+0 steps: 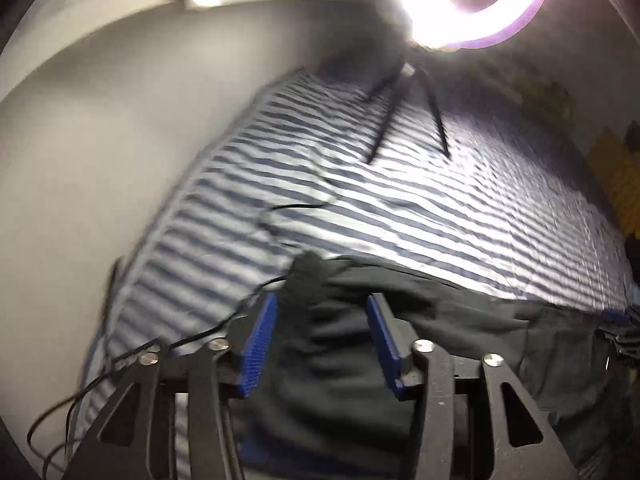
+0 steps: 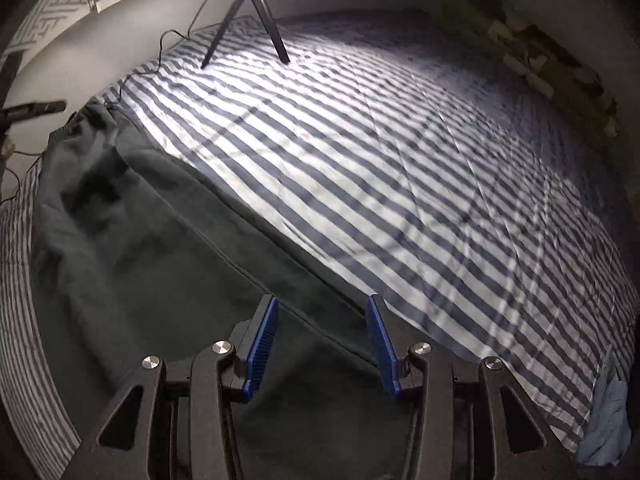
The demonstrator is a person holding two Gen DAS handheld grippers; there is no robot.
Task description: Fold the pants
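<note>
We see a bed covered with a sheet of blue-grey and white stripes, and on it the dark pants lie spread along the near edge. In the right wrist view the pants reach from the far left corner of the bed down to the place under the right gripper, and one long straight edge of the cloth runs diagonally across the sheet. The jaws of the right gripper stand partly apart above this edge; its blue pads touch nothing and hold nothing. In the left wrist view the picture is blurred. The left gripper hangs over a bunched end of the pants, and its jaws are also partly apart, with the dark cloth seen below the gap but not pressed by the pads. A ring light shines very bright at the far side, and its tripod stands on the sheet. A thin black cable lies along the left side of the bed. At the near right corner of the bed, a small piece of light blue cloth lies on the sheet.
</note>
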